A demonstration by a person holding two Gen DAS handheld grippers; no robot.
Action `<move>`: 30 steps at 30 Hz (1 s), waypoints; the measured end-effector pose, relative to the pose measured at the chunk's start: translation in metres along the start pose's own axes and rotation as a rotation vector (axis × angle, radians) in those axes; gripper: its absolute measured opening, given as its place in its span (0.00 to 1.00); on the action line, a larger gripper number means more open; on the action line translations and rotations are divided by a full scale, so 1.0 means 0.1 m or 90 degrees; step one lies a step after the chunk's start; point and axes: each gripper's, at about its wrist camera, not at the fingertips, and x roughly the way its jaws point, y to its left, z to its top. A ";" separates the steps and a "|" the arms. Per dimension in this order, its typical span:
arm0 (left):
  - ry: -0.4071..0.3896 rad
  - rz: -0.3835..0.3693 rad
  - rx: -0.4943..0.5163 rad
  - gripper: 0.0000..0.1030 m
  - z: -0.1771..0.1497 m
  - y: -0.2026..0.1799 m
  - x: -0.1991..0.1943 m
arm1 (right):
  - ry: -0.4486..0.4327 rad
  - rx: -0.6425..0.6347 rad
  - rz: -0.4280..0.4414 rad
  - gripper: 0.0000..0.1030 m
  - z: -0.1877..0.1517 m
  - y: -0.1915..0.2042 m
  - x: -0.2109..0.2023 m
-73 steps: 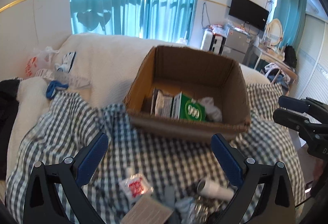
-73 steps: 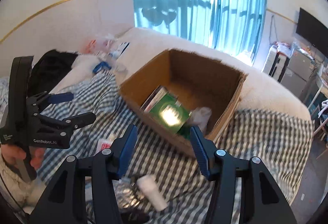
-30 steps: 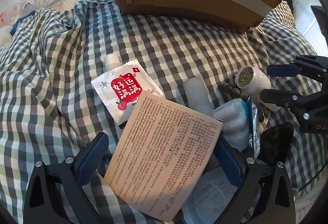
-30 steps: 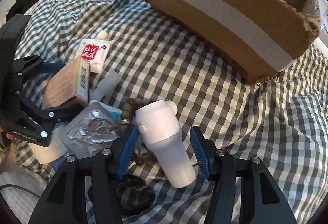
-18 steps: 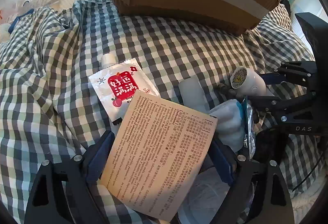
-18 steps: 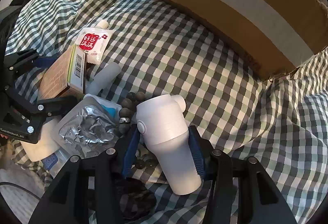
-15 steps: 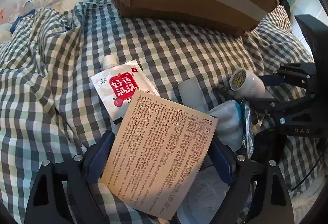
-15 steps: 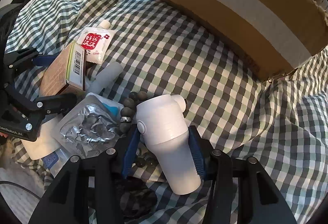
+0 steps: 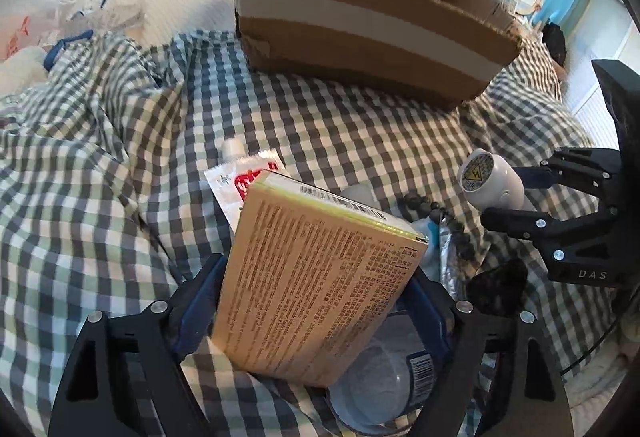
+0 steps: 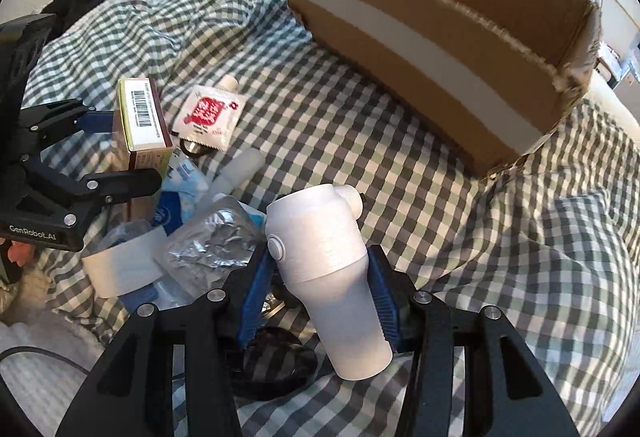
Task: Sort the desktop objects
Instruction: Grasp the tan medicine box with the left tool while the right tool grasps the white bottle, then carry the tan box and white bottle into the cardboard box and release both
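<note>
My left gripper (image 9: 316, 301) is closing its jaws on the printed tan carton (image 9: 320, 277); the blue pads press its two long sides and it tilts up off the checked cloth (image 9: 100, 197). My right gripper (image 10: 320, 297) is clamped on the white cylindrical device (image 10: 324, 277), its rounded head toward the cardboard box (image 10: 440, 33).

Taking that box as the landmark: it stands open on the cloth, beyond both grippers, with something green showing inside. On the near side of it, on the cloth, lies the red-and-white sachet (image 10: 208, 113), partly behind the carton in the left view. Nearer to me than the sachet are a crumpled foil blister pack (image 10: 212, 245), a string of dark beads (image 9: 440, 217) and a frosted tube (image 10: 240, 169).
</note>
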 end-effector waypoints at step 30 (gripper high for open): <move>-0.167 0.004 0.028 0.80 0.58 -0.29 -0.90 | -0.166 -0.050 -0.007 0.46 0.21 0.22 -1.12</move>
